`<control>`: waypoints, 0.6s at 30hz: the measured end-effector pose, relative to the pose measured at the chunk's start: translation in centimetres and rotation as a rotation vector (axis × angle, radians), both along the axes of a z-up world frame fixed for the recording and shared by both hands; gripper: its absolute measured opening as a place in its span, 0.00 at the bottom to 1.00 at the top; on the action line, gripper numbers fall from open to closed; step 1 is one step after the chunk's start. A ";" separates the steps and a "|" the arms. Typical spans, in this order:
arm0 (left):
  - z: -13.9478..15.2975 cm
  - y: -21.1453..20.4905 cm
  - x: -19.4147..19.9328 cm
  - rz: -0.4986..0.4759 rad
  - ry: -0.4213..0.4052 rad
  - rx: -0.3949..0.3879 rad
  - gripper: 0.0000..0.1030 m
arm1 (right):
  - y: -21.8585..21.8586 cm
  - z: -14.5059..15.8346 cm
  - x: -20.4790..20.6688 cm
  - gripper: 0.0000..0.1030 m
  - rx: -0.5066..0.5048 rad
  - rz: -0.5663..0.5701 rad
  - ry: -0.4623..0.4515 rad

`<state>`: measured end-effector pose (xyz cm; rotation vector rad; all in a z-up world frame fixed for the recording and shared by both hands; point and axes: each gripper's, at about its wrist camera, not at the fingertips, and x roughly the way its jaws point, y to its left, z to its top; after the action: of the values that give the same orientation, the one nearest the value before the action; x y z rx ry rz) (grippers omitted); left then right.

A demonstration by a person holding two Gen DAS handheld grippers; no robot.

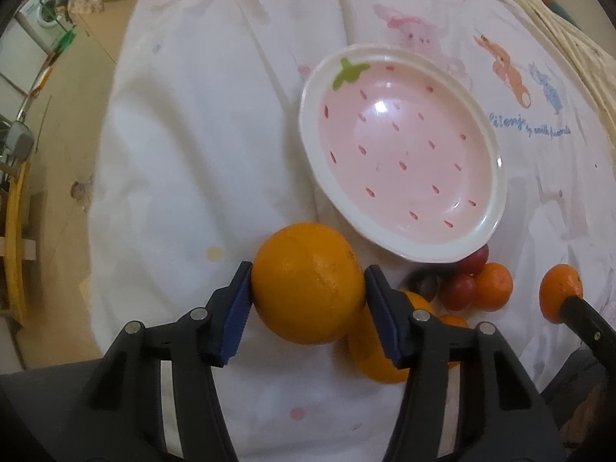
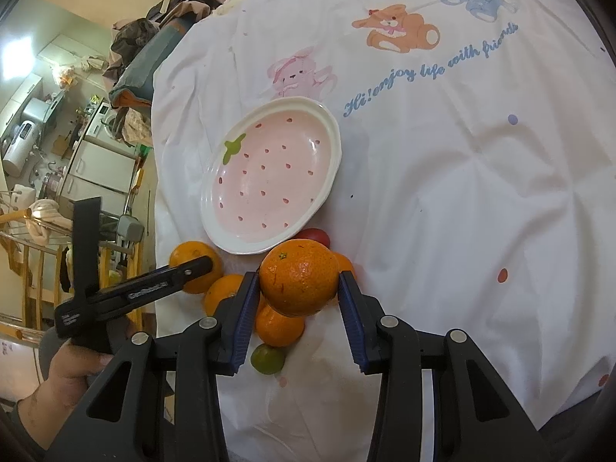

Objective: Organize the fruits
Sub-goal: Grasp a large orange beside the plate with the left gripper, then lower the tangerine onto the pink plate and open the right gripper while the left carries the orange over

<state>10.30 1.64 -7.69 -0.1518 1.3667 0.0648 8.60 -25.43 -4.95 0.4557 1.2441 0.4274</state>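
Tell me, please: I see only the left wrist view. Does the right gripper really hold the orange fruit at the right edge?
Observer: Yes. Both fingers of the right gripper press on that mandarin.
Operator: Is anything near it that I miss?
Observer: A small green fruit lies on the cloth, nearer the camera than the mandarin.
Operator: Do you see my left gripper from outside?
Observer: Yes. A bare hand grips the handle of the left gripper.
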 end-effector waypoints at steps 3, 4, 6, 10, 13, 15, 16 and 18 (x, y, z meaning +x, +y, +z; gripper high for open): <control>1.5 0.4 0.1 0.008 -0.035 0.000 0.52 | 0.0 0.6 0.0 0.42 0.006 0.004 -0.019; 2.0 0.5 0.2 0.009 -0.043 0.000 0.52 | 0.0 1.1 0.1 0.42 0.007 0.003 -0.035; 3.0 0.8 0.1 0.005 -0.061 -0.001 0.52 | 0.0 2.0 0.4 0.42 0.013 0.000 -0.067; 4.8 1.0 0.8 -0.006 -0.099 -0.006 0.52 | 0.2 3.9 1.7 0.42 0.012 0.013 -0.139; 5.7 0.9 1.7 -0.013 -0.123 -0.013 0.52 | 0.6 4.8 3.1 0.42 0.007 0.025 -0.174; 6.1 0.8 2.5 -0.019 -0.134 -0.016 0.52 | 0.8 5.0 4.2 0.42 -0.002 0.032 -0.182; 6.2 0.7 2.9 -0.023 -0.139 -0.015 0.52 | 0.9 5.0 4.7 0.42 -0.005 0.035 -0.184; 6.2 0.5 3.6 -0.037 -0.143 -0.018 0.52 | 1.3 4.8 6.0 0.42 -0.010 0.043 -0.182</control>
<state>13.95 2.14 -1.53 -0.1441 1.2274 0.0104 14.57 -24.13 -0.10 0.3733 1.0807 0.4880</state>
